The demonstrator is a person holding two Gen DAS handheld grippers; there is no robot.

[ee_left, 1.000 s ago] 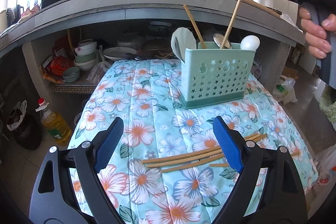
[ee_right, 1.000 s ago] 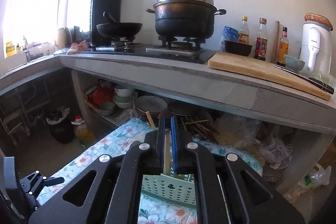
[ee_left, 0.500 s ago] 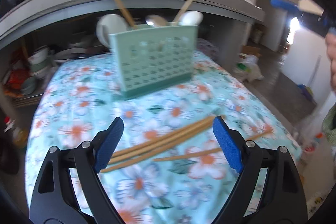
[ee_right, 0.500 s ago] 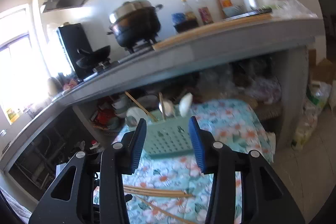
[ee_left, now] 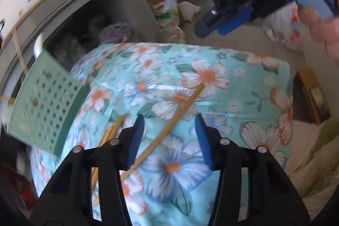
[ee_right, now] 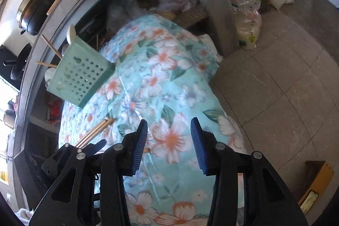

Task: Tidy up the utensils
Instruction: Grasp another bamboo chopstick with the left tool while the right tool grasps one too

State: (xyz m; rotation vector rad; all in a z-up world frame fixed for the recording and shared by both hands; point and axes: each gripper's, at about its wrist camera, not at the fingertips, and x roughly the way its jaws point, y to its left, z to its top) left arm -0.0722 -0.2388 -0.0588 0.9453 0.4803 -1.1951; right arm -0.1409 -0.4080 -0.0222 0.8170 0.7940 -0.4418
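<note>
Chopstick (ee_left: 169, 124) lay diagonally on the floral cloth (ee_left: 243, 82), running between the left gripper (ee_left: 169, 139)'s open, empty jaws; right gripper (ee_right: 169, 141) hovered open, empty, farther off

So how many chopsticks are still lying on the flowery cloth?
At least 4: one chopstick lies alone, slanting between the fingers of the left tool, and a bundle of about three lies beside it toward the green holder. Blur may hide more.
</note>
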